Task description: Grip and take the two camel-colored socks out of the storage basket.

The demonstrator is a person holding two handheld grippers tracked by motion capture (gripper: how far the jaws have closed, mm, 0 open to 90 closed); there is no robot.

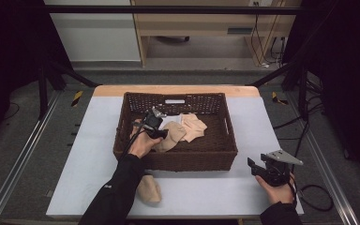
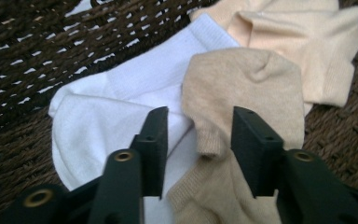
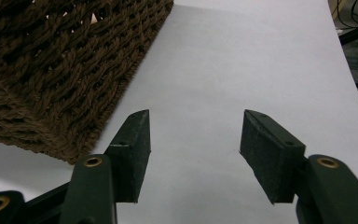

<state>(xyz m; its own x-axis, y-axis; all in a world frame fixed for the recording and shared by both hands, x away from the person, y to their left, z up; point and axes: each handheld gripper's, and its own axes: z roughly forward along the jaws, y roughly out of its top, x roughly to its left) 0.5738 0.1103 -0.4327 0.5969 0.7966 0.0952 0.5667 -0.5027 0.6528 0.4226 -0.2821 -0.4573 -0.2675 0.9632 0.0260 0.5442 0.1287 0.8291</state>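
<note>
Inside a dark brown wicker basket (image 1: 187, 159) lie a tan sock (image 2: 242, 84), a white sock (image 2: 121, 102) and a paler cream sock (image 2: 307, 37). My left gripper (image 2: 200, 114) reaches down into the basket (image 2: 28, 46), and a raised fold of the tan sock (image 1: 171, 136) stands between its jaws with a gap on the left side. In the high view the left gripper (image 1: 161, 133) sits at the basket's left half. My right gripper (image 1: 251, 165) hovers over the white table sheet (image 3: 237, 56) right of the basket (image 3: 51, 70), and this right gripper (image 3: 196, 116) is open on nothing.
Another tan sock (image 1: 149, 190) lies on the table sheet (image 1: 201, 192) in front of the basket, partly under the left sleeve. The basket's near right corner is close to the right gripper. Black frame legs and cables stand beyond the table's sides.
</note>
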